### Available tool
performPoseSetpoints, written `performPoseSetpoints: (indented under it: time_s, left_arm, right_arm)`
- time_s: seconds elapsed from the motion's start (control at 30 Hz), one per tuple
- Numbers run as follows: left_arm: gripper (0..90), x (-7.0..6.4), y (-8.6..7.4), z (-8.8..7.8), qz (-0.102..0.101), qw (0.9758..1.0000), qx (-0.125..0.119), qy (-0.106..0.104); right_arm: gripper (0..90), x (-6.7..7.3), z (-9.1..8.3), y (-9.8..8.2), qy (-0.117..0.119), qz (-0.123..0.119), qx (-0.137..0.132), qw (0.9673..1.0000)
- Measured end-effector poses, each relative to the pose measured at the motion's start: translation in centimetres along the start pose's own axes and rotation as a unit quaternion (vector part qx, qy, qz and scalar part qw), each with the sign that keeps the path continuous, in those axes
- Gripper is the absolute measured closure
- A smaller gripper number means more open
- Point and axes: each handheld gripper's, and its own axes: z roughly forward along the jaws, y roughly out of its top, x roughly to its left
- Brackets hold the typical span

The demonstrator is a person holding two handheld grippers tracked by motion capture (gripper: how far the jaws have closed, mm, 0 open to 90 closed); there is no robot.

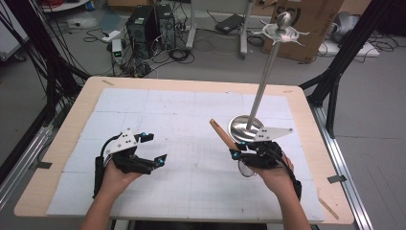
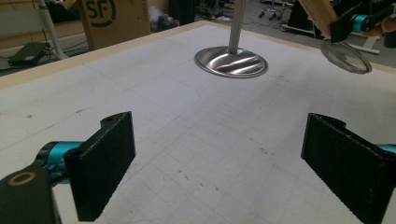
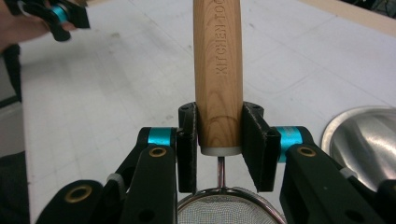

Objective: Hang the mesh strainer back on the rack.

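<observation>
Clamping the pale wooden handle (image 3: 218, 70) of a small wire-mesh strainer (image 3: 229, 210), the right gripper (image 3: 218, 147) has its two black jaws pressed flat against the handle's lower end, just above the grey metal collar from which a thin wire stem runs down to the round mesh bowl. Letters reading "KITCHEN TOO" run along the wood. In the high view the same handle (image 1: 223, 134) slants up and away to the left from the right gripper (image 1: 238, 152), while the mesh bowl (image 1: 246, 168) hangs below the person's right hand (image 1: 273, 175), above the white gridded mat (image 1: 191, 124) that covers the light wooden table (image 1: 62, 139).

Just beyond the right gripper stands a tall polished metal stand (image 1: 264, 81) with a round dished base (image 1: 244, 127) resting on the mat and a ring of curved hooks (image 1: 282, 32) near its ball-shaped top. The strainer is close to the base without touching it.

Over the mat's left part, the left gripper (image 1: 153, 149) sits in the person's left hand (image 1: 117, 175) with its jaws spread wide and nothing between them; its own view shows bare mat (image 2: 215, 149) in the gap, with the stand's base (image 2: 231, 61) and the strainer's mesh (image 2: 346, 56) farther off.
</observation>
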Motion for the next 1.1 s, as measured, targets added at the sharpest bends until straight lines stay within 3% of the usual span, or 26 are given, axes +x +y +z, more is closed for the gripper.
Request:
performPoseSetpoints:
  time_s: [0.23, 0.63, 1.1]
  left_arm:
    - [10.5, 0.2, 0.0, -0.1, -0.004, 1.0, 0.001, 0.003]
    - [10.5, 0.1, 0.0, -0.1, 0.0, 0.9999, -0.001, 0.01]
    - [10.5, -0.2, 0.2, 0.1, -0.004, 1.0, 0.001, -0.001]
  right_arm:
    - [68.5, -0.4, -1.7, 1.1, -0.01, -0.006, -0.035, 0.9993]
    - [68.4, -0.8, -5.3, 4.1, -0.039, -0.035, -0.06, 0.9968]
    - [68.3, -1.9, -9.9, 6.5, -0.082, -0.05, -0.1, 0.9903]
